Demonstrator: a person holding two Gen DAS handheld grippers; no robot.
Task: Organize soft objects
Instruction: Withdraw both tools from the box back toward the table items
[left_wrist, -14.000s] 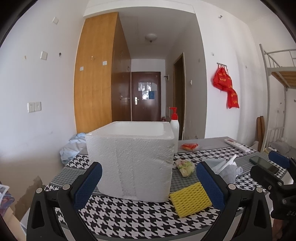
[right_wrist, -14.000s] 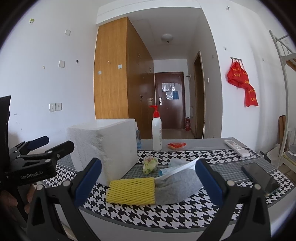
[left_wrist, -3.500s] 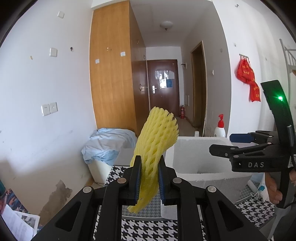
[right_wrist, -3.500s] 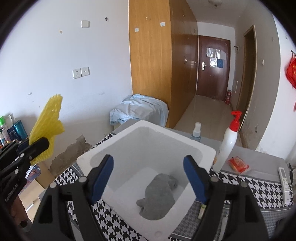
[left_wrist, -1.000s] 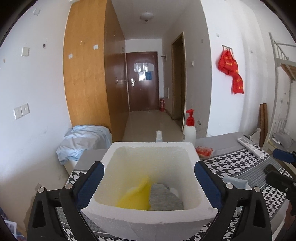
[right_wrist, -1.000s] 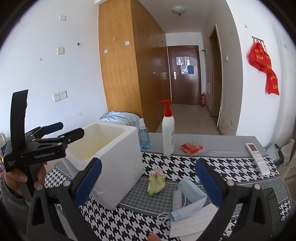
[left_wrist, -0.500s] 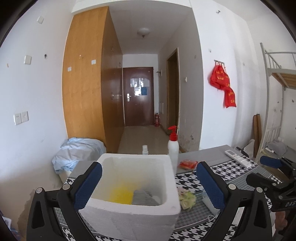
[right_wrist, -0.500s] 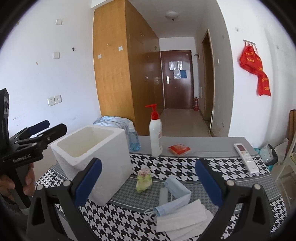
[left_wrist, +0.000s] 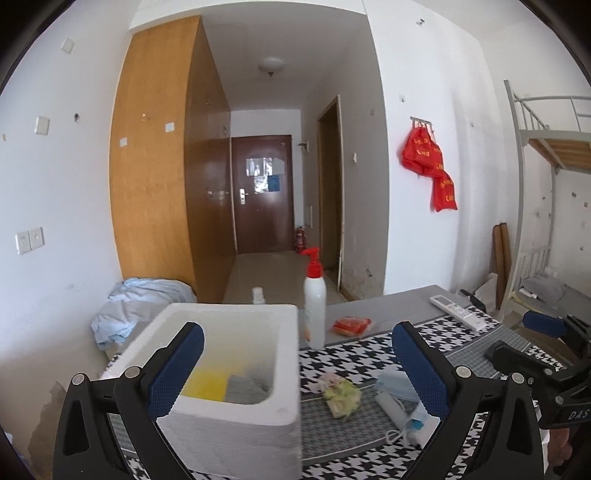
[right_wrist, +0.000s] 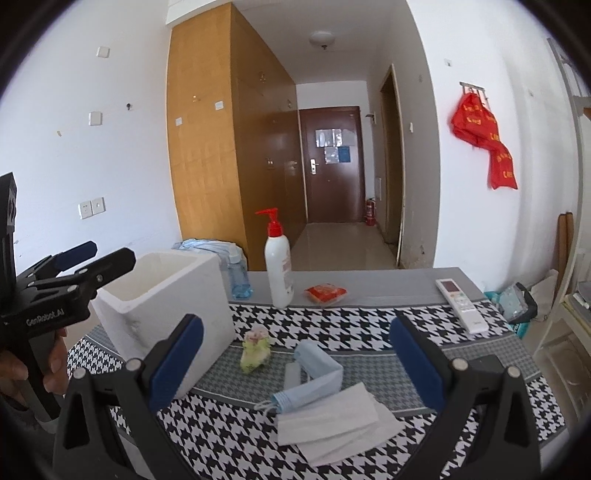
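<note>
A white foam box (left_wrist: 236, 369) stands on the houndstooth table; it also shows in the right wrist view (right_wrist: 166, 295). Inside it lie a yellow foam net (left_wrist: 205, 384) and a grey cloth (left_wrist: 245, 386). My left gripper (left_wrist: 295, 369) is open and empty above the box's right edge. My right gripper (right_wrist: 295, 360) is open and empty above a blue face mask (right_wrist: 314, 373), white tissue (right_wrist: 340, 421) and a small green-pink bundle (right_wrist: 255, 350). The mask (left_wrist: 397, 387) and bundle (left_wrist: 341, 393) also show right of the box.
A white pump bottle with red top (right_wrist: 279, 271), a small clear bottle (right_wrist: 236, 277), an orange packet (right_wrist: 325, 291) and a white remote (right_wrist: 461, 304) stand at the table's far side. A black phone (right_wrist: 487, 363) lies at the right. A bunk bed (left_wrist: 546, 184) stands further right.
The left gripper let go of the yellow net into the box, then drew back and right. The right gripper moved lower and nearer the mask and tissue.
</note>
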